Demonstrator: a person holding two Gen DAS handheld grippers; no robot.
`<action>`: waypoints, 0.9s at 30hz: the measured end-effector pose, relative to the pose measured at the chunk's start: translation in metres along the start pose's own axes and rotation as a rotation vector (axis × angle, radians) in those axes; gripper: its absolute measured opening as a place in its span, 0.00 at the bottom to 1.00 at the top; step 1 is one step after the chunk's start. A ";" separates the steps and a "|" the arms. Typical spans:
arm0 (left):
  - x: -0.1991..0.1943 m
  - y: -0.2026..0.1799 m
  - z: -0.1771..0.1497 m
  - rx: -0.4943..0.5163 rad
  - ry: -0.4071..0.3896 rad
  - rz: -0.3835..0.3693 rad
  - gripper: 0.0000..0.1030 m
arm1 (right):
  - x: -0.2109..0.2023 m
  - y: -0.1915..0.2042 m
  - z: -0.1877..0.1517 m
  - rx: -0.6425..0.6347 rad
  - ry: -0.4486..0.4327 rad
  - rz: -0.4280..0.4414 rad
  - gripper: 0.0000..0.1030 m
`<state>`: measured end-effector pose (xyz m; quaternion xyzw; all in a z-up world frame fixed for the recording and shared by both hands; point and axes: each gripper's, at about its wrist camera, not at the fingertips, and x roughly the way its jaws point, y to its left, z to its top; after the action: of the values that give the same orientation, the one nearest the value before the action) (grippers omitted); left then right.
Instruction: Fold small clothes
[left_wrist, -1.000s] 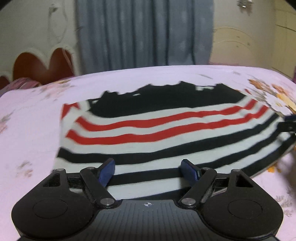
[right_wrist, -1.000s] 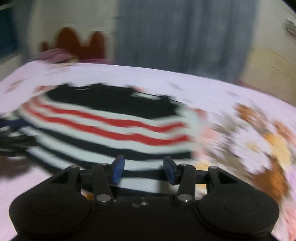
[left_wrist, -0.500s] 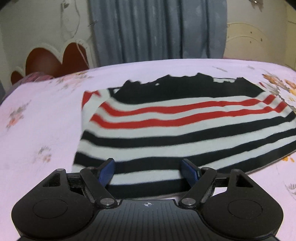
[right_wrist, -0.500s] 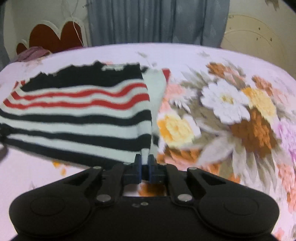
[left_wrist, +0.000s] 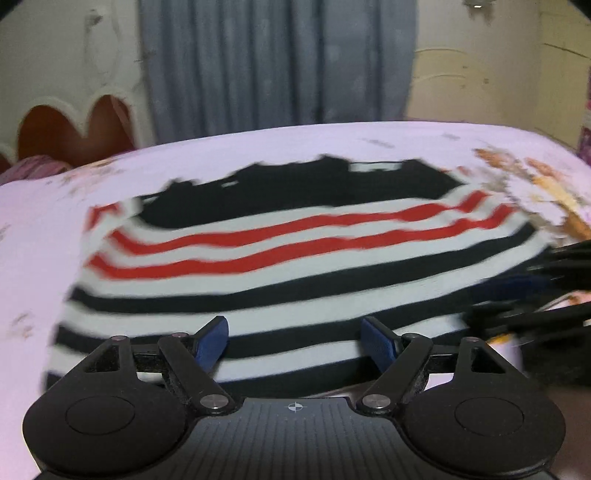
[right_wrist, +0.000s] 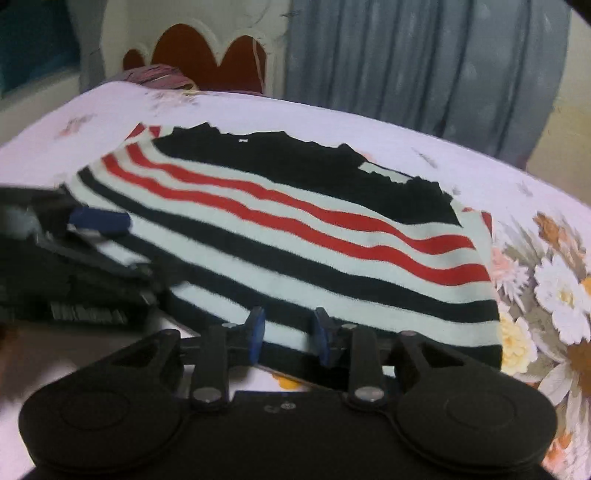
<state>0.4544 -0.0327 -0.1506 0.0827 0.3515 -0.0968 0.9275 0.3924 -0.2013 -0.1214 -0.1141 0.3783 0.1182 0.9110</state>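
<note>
Nearest in the left wrist view, the left gripper has its blue fingers wide apart above the near hem of the striped sweater. The right gripper keeps a narrower gap, also empty, at the hem. The sweater lies flat on the pink flowered bedsheet, black part far. A small white label at the collar is too small to read. Behind stand the headboard and grey curtain.
</note>
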 end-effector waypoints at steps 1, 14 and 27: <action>-0.001 0.016 -0.005 -0.016 0.008 0.031 0.76 | -0.002 -0.006 -0.003 0.000 0.006 -0.009 0.28; -0.012 0.068 -0.022 -0.106 0.032 0.138 0.76 | -0.036 -0.077 -0.022 0.155 0.005 -0.170 0.21; -0.011 0.071 -0.025 -0.110 0.039 0.130 0.76 | -0.021 -0.079 -0.032 0.142 0.091 -0.185 0.22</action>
<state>0.4475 0.0425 -0.1560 0.0563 0.3683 -0.0155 0.9279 0.3807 -0.2879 -0.1187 -0.0890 0.4146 0.0011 0.9057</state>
